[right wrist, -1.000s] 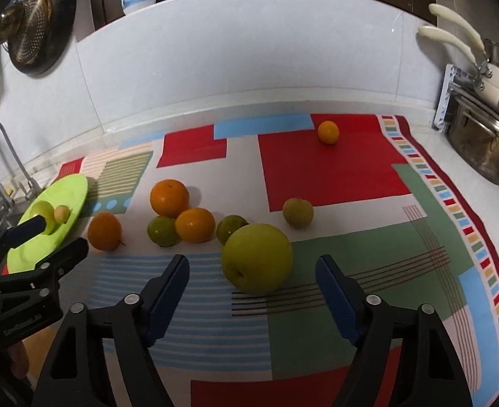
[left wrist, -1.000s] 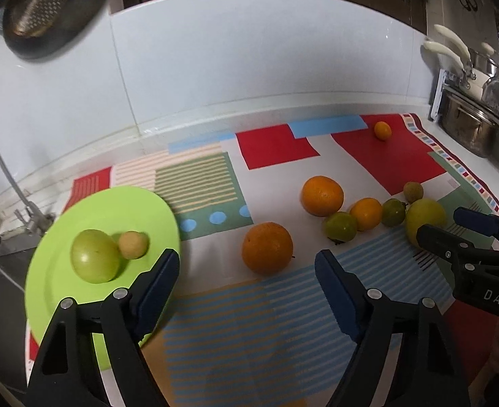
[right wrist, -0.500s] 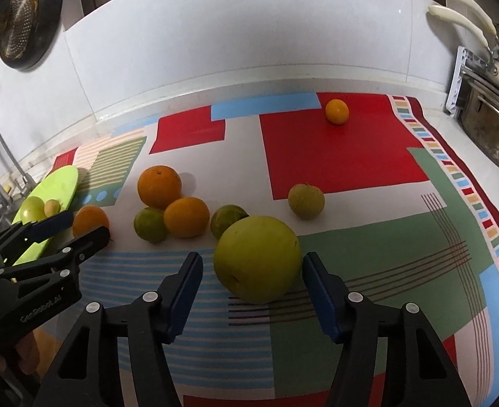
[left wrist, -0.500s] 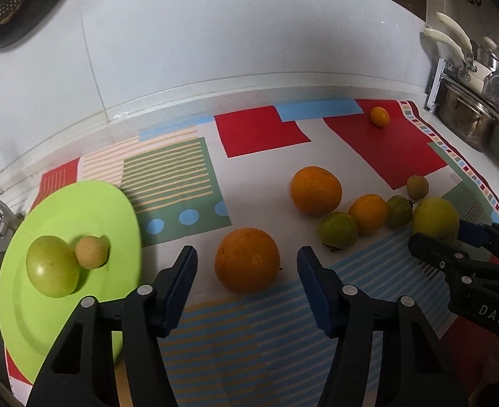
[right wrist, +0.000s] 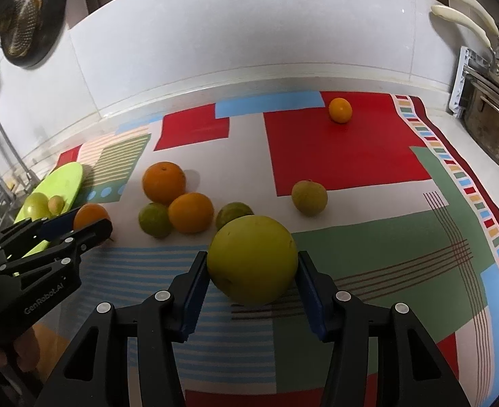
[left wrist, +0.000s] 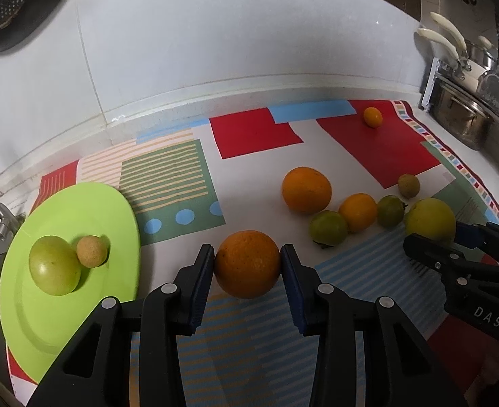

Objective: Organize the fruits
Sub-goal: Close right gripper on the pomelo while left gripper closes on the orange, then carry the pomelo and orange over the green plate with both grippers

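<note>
With the left claw (left wrist: 247,263) clamped on the orange (left wrist: 247,264) and the right claw (right wrist: 252,269) clamped on the yellow-green fruit (right wrist: 252,259), lift both, then carry them to the green plate (left wrist: 90,203) left of the left claw.

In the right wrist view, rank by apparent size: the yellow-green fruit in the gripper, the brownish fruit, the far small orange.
1. yellow-green fruit, though nearest the camera
2. brownish fruit
3. small orange, farthest away, so unsure

Your orange (left wrist: 247,264) sits pinched between blue pads near the mat's (left wrist: 168,176) front edge; your big yellow-green fruit (right wrist: 252,259) likewise. Green plate (left wrist: 79,210), left edge, holds two fruits.
</note>
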Action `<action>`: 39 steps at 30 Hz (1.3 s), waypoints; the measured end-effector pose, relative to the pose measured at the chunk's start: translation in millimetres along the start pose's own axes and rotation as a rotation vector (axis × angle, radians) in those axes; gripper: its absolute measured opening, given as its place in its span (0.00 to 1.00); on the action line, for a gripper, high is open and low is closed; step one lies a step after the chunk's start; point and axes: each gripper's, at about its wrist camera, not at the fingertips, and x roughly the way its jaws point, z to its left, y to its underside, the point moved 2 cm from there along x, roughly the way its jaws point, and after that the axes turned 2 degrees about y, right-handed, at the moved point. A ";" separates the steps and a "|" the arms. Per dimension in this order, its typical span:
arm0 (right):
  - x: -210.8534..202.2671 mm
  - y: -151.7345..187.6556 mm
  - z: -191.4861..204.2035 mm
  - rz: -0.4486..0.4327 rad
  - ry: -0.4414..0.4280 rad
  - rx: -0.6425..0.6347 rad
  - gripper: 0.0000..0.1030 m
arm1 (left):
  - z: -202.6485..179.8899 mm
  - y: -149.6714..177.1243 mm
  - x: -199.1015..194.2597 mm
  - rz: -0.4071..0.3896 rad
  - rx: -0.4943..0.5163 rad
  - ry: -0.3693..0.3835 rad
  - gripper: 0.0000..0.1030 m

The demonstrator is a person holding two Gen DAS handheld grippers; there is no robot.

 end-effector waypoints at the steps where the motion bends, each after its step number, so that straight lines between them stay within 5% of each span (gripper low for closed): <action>1: -2.5 0.1 1.0 -0.005 -0.003 -0.003 0.50 | -0.4 0.2 -3.2 -0.004 -0.001 0.000 0.39; 23: -86.4 8.0 53.8 -0.139 -0.114 -0.109 0.50 | 16.5 22.9 -112.7 -0.142 -0.067 -0.028 0.39; 39: -112.4 12.4 136.9 -0.204 -0.222 -0.208 0.50 | 82.9 48.8 -170.5 -0.204 -0.120 -0.133 0.39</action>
